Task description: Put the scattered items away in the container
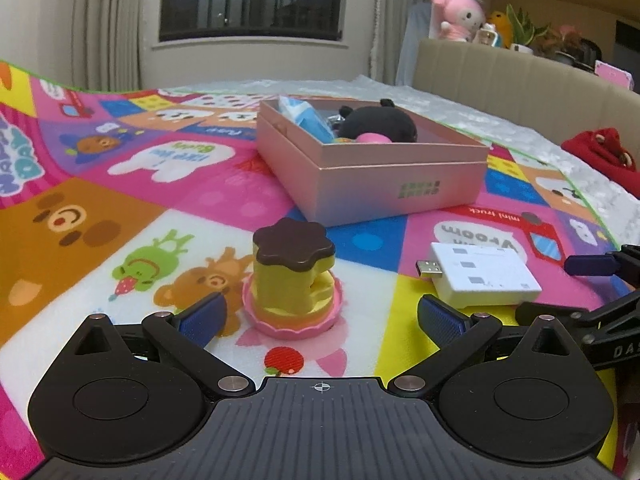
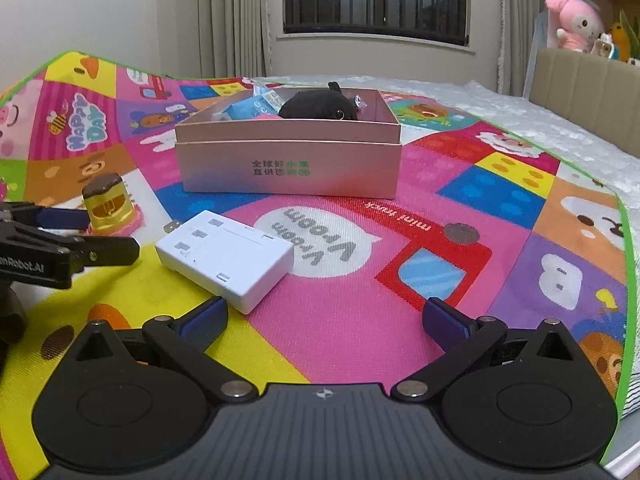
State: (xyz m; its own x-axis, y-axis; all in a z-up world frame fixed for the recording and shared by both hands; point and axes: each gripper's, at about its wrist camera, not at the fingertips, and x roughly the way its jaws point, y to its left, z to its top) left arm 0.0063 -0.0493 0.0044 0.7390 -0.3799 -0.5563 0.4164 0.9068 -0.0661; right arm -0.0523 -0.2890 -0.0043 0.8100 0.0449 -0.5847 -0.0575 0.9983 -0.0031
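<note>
A toy pudding point(image 1: 294, 280) with a brown top, yellow body and pink base stands on the colourful play mat point(image 1: 120, 200). It sits between the fingers of my open left gripper point(image 1: 322, 316), nearer the left finger, untouched. A white USB adapter point(image 1: 484, 276) lies to its right. In the right wrist view this adapter point(image 2: 224, 258) lies just ahead and left of my open right gripper point(image 2: 325, 320), which holds nothing. The pink box point(image 1: 372, 176) point(image 2: 288, 160) stands further back and holds a black plush point(image 1: 380, 124), a blue carton point(image 1: 308, 118) and a pink item.
The mat covers a bed with a beige headboard point(image 1: 520, 80) at the right. A red fabric item point(image 1: 600, 156) lies on the bedcover. Plush toys point(image 1: 458, 14) sit on a shelf. The mat's green edge point(image 2: 626, 280) runs along the right.
</note>
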